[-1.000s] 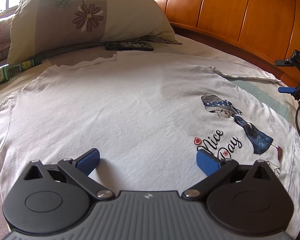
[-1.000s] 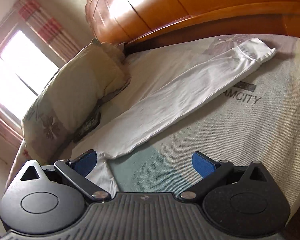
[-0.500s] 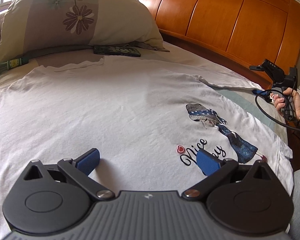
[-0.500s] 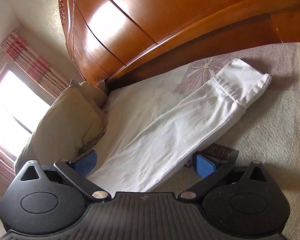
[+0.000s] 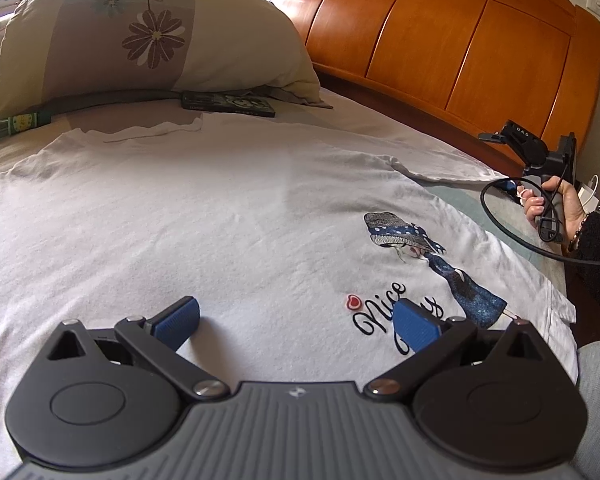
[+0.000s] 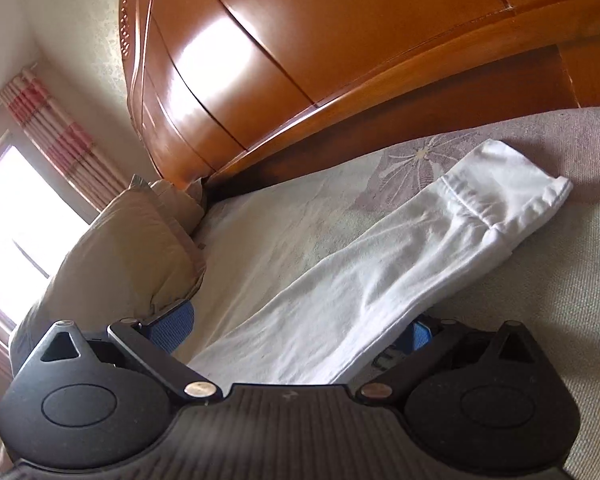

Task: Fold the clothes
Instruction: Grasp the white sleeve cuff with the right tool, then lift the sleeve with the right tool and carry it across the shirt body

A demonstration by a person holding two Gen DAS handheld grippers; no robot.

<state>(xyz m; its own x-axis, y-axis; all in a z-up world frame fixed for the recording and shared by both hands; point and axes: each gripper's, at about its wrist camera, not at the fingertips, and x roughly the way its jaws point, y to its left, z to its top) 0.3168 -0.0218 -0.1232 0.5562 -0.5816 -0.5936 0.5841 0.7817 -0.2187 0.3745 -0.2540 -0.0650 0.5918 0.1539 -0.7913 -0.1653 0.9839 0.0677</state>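
A white long-sleeved shirt point(image 5: 204, 216) with a blue figure and "Nice Day" print point(image 5: 416, 276) lies spread flat on the bed. My left gripper point(image 5: 296, 322) hovers open over its lower front, nothing between the blue pads. In the right wrist view the shirt's long sleeve point(image 6: 384, 280) stretches away to its cuff point(image 6: 508, 200). My right gripper point(image 6: 300, 330) is open and straddles the sleeve, which passes between the two fingers; the right pad point(image 6: 420, 330) is partly hidden beneath the cloth. The left wrist view shows a hand point(image 5: 552, 204) holding the right gripper's handle at the bed's right side.
A flowered pillow point(image 5: 140, 36) leans at the head of the bed, with a dark flat box point(image 5: 228, 103) and a green bottle point(image 5: 8, 128) beside it. The wooden headboard point(image 5: 440, 40) runs behind. A window with striped curtains point(image 6: 52, 140) is on the left.
My right gripper moved forward along the sleeve toward the cuff, and the sleeve now lies between its fingers. My left gripper drifted slightly over the shirt front, still open.
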